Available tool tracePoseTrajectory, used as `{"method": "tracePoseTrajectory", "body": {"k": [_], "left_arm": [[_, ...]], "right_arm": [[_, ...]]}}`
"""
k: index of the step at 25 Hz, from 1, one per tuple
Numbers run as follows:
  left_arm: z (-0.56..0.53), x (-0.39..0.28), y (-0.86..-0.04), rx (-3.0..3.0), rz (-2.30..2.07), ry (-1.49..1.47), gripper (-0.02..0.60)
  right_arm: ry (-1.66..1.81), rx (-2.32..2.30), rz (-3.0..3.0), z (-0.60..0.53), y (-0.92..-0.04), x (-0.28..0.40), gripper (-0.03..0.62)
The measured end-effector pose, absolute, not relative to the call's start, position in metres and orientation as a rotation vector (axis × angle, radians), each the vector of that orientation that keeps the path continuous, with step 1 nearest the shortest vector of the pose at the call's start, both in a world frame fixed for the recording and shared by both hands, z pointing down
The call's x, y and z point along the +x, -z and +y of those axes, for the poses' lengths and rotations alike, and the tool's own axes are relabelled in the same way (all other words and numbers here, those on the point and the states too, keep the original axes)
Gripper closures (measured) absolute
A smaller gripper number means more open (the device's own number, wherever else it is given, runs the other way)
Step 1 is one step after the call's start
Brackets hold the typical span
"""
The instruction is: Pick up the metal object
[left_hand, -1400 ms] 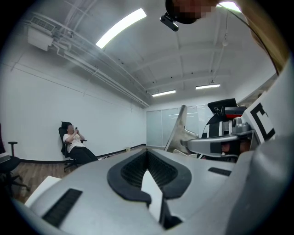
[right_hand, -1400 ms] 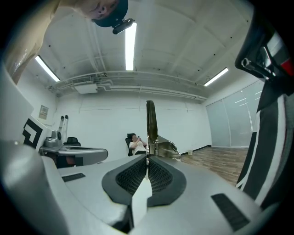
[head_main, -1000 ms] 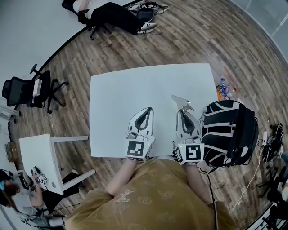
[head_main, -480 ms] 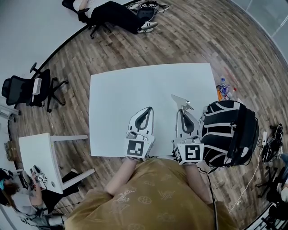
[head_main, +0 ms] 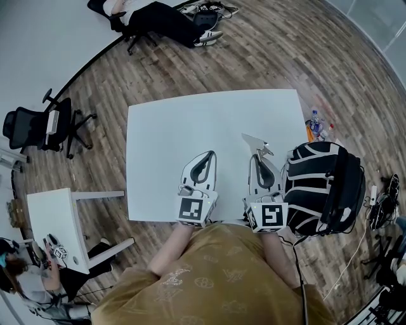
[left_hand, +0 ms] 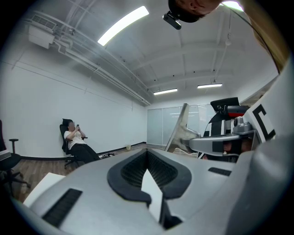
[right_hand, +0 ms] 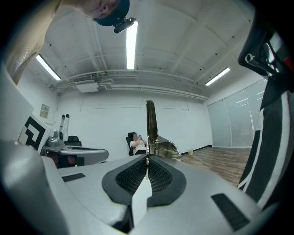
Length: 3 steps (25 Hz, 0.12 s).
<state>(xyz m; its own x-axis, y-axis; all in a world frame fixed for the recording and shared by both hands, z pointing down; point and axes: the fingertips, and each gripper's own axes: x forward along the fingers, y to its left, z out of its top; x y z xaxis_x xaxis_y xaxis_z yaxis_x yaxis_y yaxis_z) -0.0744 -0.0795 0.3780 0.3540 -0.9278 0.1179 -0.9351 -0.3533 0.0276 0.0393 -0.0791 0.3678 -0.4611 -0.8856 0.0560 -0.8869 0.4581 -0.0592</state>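
The metal object (head_main: 255,143) is a shiny flat blade with a bracket at its base. It sticks out over the white table (head_main: 165,133) from the tips of my right gripper (head_main: 257,157), which is shut on its base. In the right gripper view the blade (right_hand: 151,124) stands upright just beyond the closed jaws (right_hand: 147,158). My left gripper (head_main: 209,154) hovers beside it to the left, near the table's front edge, shut with nothing in it. From the left gripper view (left_hand: 147,151) the metal object (left_hand: 182,131) shows at the right.
A black-and-white backpack (head_main: 323,187) sits right of the table, close to my right gripper. A bottle (head_main: 314,120) stands on the floor beyond it. An office chair (head_main: 44,127) and a small white table (head_main: 54,222) are at the left. A seated person (head_main: 158,19) is far back.
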Motion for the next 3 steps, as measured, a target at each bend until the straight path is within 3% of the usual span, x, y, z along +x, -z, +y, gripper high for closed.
{"method": "tracePoseTrajectory", "body": {"k": [3], "left_arm": [[-0.0803,-0.0751,-0.3790,2.514,-1.732,-0.131,0.575]], "right_arm": [[-0.123,1.623,-2.667,-0.0796,-0.3682,0.0388,0.586]]}}
